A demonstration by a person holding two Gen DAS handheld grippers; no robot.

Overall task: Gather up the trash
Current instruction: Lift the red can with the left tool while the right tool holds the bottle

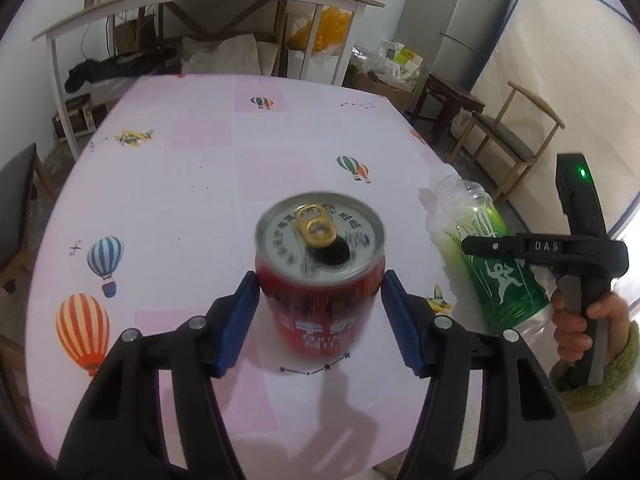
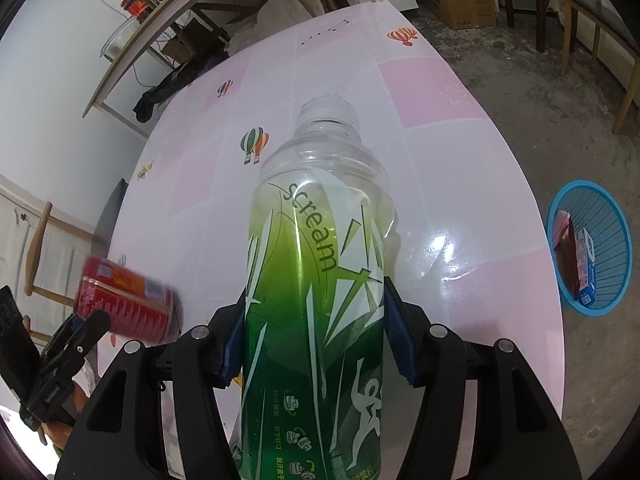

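A red drink can (image 1: 320, 276) with a gold pull tab and an open top sits between the blue pads of my left gripper (image 1: 318, 312), which is shut on it above the pink table (image 1: 180, 200). The can looks blurred. It also shows in the right wrist view (image 2: 126, 300), tilted, at the left. My right gripper (image 2: 314, 332) is shut on a green and clear plastic bottle (image 2: 316, 280) with no cap. The bottle (image 1: 492, 264) and the right gripper (image 1: 508, 246) show at the right of the left wrist view.
A blue basket (image 2: 600, 248) with a red and a blue package in it stands on the floor right of the table. Wooden chairs (image 1: 512, 132) stand beyond the table's right side. A cluttered shelf table (image 1: 208, 4), boxes and bags stand at the back.
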